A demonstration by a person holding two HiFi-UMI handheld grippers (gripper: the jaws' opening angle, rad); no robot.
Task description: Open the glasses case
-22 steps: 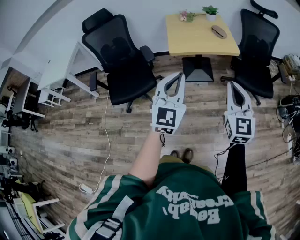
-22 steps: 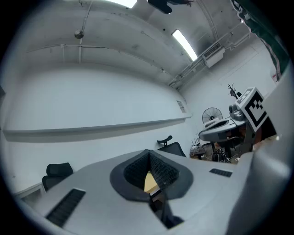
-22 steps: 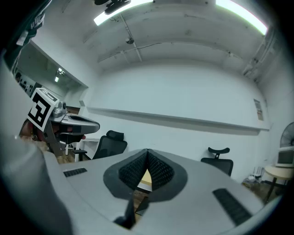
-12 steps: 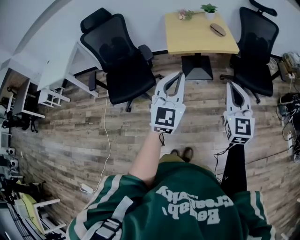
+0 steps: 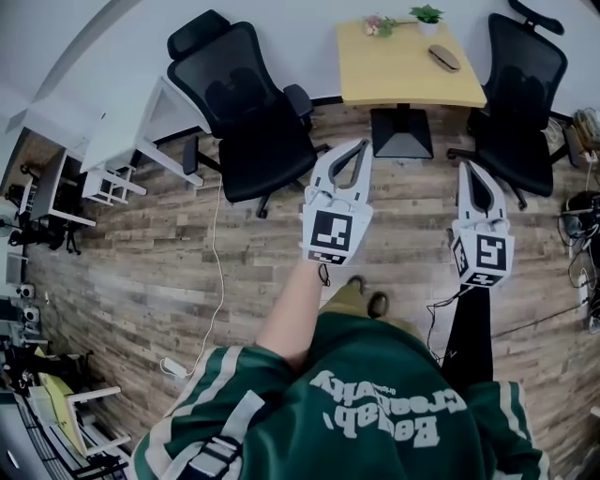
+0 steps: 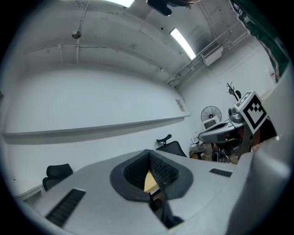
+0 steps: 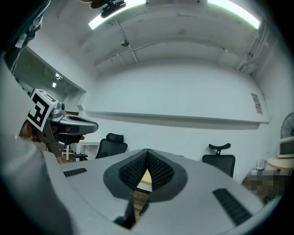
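Observation:
The brown oval glasses case (image 5: 443, 58) lies shut on the small yellow table (image 5: 403, 75) at the far side of the room, well beyond both grippers. My left gripper (image 5: 362, 143) is held out over the wooden floor, its jaws shut with nothing between them. My right gripper (image 5: 465, 166) hangs beside it to the right, likewise shut and empty. In the left gripper view the pads (image 6: 158, 170) meet at the tip, and the right gripper (image 6: 216, 134) shows at the right. In the right gripper view the pads (image 7: 156, 170) also meet, with the left gripper (image 7: 73, 123) at the left.
A black office chair (image 5: 248, 112) stands left of the table and another (image 5: 525, 94) right of it. A potted plant (image 5: 427, 16) and small flowers (image 5: 378, 25) sit at the table's back edge. A white desk (image 5: 122, 131) is at the left; a white cable (image 5: 217, 281) trails across the floor.
The person has stepped forward a little, one leg now showing ahead, and the room has shifted slightly in view. Both grippers stay shut, side by side.

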